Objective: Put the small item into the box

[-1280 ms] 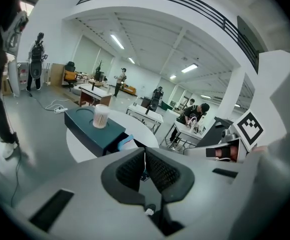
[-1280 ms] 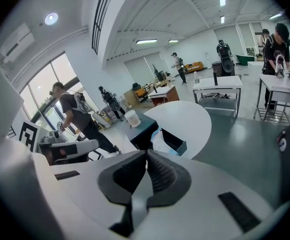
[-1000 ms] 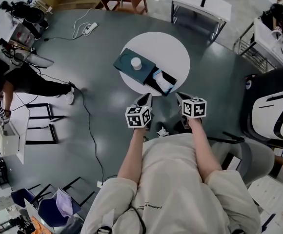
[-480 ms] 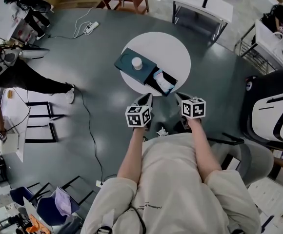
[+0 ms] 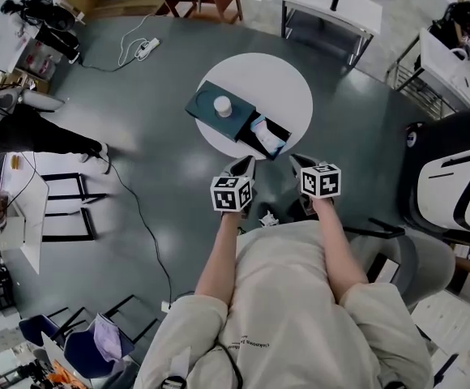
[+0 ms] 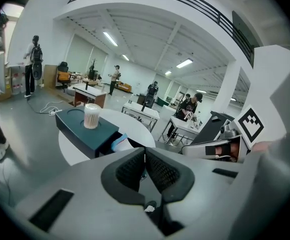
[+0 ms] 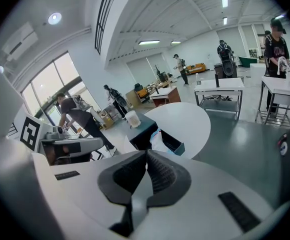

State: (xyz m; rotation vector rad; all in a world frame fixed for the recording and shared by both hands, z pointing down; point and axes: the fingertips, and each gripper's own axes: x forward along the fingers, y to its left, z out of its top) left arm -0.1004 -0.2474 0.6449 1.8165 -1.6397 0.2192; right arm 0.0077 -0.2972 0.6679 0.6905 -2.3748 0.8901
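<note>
A dark teal box lies on the round white table, and a small white ribbed cup stands on its lid. Its drawer is pulled out toward me and holds a white and blue packet. My left gripper and right gripper hover side by side just short of the table's near edge, both shut with nothing in them. In the left gripper view the shut gripper faces the box and cup. The right gripper faces the drawer.
A person walks across the floor at far left. A cable trails over the dark floor left of me. Desks stand behind the table. A white and black machine and a chair are at my right.
The person at far left has walked further left. Both grippers and the box stay where they were.
</note>
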